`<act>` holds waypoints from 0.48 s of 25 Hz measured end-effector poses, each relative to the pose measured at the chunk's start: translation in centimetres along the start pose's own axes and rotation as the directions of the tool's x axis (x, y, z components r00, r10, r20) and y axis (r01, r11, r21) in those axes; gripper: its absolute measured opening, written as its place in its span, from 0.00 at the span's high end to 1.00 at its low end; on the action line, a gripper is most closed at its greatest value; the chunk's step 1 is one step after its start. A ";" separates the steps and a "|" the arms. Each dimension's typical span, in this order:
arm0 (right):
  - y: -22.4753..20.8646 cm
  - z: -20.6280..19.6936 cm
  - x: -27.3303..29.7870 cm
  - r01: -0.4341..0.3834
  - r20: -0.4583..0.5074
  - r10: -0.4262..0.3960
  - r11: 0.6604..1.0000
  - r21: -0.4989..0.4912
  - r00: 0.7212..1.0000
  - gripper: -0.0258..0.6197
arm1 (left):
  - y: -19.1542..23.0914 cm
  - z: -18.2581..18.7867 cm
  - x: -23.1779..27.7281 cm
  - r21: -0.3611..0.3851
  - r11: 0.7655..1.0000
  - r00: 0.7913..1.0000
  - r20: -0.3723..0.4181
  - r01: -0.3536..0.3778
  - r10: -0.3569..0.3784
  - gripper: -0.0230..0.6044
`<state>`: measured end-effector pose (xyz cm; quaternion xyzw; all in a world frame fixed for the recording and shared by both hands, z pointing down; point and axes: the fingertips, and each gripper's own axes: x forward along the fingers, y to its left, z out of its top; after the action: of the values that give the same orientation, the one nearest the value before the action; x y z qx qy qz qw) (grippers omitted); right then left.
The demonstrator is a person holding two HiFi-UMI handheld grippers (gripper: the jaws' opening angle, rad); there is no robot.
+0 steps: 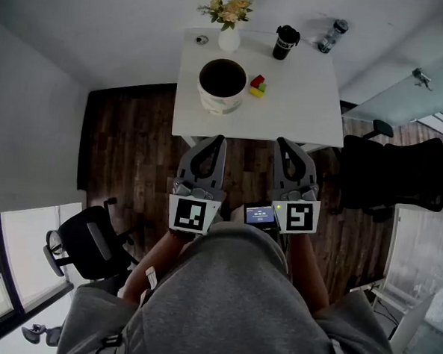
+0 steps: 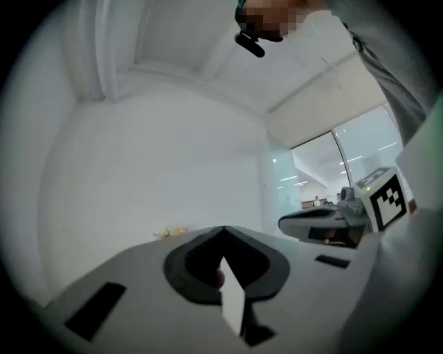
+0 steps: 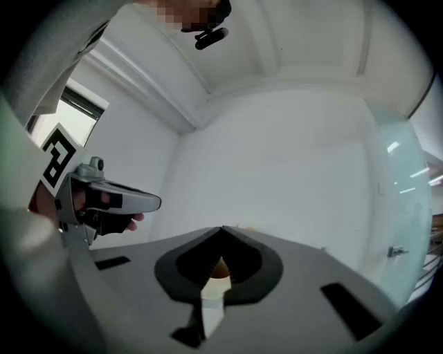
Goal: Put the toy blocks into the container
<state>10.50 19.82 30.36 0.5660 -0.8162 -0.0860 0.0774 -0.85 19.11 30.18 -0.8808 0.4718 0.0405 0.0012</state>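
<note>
Inspector: Dark wood floor (image 1: 134, 137) surrounds a white table (image 1: 301, 102) that stands against a pale wall. Report the table contents.

Technician: One white container (image 1: 218, 105) with a dark interior stands left of the table's centre. The toy blocks (image 1: 258, 86) lie on the tabletop just beside the container, on its right: red, green and yellow pieces bunched together. None of them is inside the container. At the far edge stand a white vase (image 1: 229, 38) with flowers (image 1: 228, 8), a black cup (image 1: 286, 43) and a bottle (image 1: 332, 35).

Inspector: Report the tool positions.

Technician: Both units are held level over the floor, short of the table's near edge, side by side and well apart from the blocks. The left gripper (image 1: 218, 139) is aligned roughly with the container. The right gripper (image 1: 281, 142) is slightly to the right of the blocks.

Inspector: Report the jaw state.

Technician: Left gripper: tips meet at a point, nothing between them. Right gripper: jaws fully together, nothing clamped. Each gripper view shows only the wall and ceiling beyond the tips.

Inspector: Other items?

Technician: One black office chair (image 1: 401, 176) stands to the right of the table. A second chair (image 1: 90, 243) stands at lower left, near a window.
</note>
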 end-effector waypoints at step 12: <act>-3.6 -4.1 5.9 -0.050 -0.043 0.049 0.999 -0.020 0.998 0.95 | 3.6 -2.7 4.3 0.014 1.000 0.998 -0.051 -0.022 0.023 0.96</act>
<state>12.64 12.87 33.68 0.5465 -0.8272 -0.0806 0.1030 -1.29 13.44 32.66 -0.8762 0.4818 0.0147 -0.0054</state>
